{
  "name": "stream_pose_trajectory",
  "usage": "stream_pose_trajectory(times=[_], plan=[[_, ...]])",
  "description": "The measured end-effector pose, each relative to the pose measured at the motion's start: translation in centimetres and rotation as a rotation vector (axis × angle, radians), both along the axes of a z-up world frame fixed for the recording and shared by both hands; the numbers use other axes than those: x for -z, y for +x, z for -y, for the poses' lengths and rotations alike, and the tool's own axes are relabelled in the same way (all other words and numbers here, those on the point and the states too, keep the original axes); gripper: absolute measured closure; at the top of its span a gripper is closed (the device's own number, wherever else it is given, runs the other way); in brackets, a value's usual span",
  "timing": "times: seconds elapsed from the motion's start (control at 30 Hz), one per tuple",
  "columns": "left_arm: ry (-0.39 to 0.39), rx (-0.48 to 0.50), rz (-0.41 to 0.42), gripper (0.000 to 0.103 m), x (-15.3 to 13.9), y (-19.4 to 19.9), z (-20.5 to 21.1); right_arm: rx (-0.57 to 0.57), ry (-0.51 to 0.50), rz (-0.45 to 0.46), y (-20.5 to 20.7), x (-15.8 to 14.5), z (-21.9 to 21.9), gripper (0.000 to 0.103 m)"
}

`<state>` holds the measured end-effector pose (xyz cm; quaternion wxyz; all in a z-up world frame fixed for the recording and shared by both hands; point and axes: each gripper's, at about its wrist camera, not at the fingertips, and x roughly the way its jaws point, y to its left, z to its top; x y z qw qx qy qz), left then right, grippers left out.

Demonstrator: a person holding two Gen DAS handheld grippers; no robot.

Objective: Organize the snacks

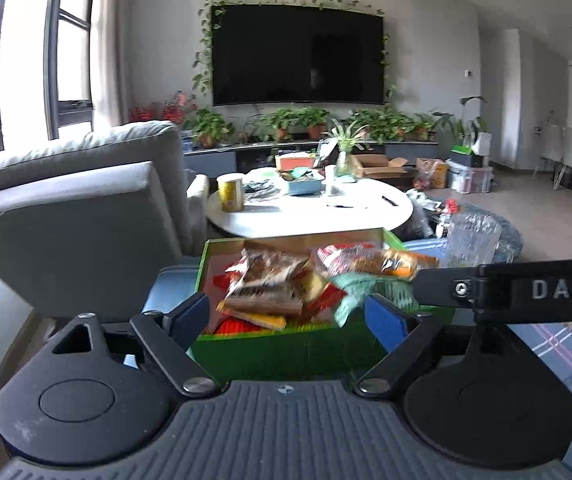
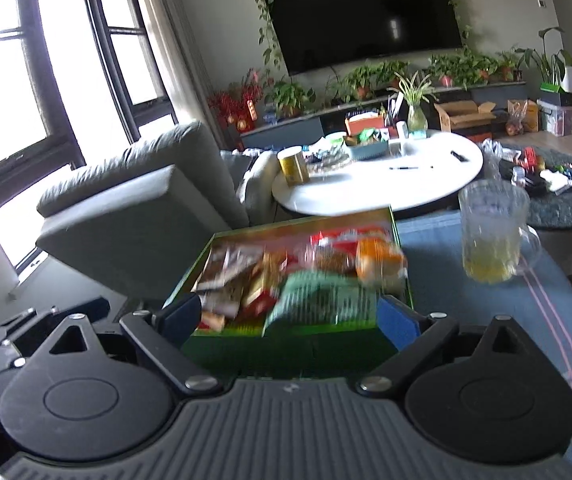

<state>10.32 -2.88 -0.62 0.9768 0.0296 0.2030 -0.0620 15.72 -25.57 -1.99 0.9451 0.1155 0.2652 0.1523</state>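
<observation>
Living room, blue-clothed tabletop (image 2: 486,320) with green snack box (image 2: 298,344).
Both hand-held grippers, left (image 1: 292,320) and right (image 2: 286,320), stand wide before the box, holding nothing.

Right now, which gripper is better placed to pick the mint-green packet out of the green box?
Probably right. The mint-green packet lies almost straight ahead of the open right gripper, at the green box's near edge. Seen from the left gripper, it sits off to one side.
</observation>
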Motion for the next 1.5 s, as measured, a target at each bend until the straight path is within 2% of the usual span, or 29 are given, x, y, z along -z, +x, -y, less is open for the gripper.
stream_pose_trajectory(times=[0.2,0.37,0.57,0.77,1.1,1.5], plan=[[-0.003,-0.033,-0.048,0.017,0.9,-2.6,0.1,-0.009,-0.001,-0.025,-2.7,0.3,0.2,0.023],[-0.012,-0.044,-0.05,0.017,0.1,-4.8,-0.1,0.002,-0.025,-0.011,-5.1,-0.1,0.2,0.023],[-0.015,-0.125,-0.09,0.017,0.0,-6.4,-1.2,-0.001,-0.037,-0.005,-7.5,0.1,0.3,0.023],[-0.049,-0.123,-0.104,0.017,-0.4,-8.2,-1.9,-0.003,-0.046,0.002,-9.4,0.0,0.1,0.023],[-0.064,-0.109,-0.094,0.016,-0.5,-10.2,-2.3,0.007,-0.064,0.019,-11.1,-0.2,-0.8,0.023],[-0.065,-0.105,-0.082,0.016,-0.2,-10.1,-2.2,0.023,-0.056,0.001,-11.0,0.3,-1.0,0.023]])
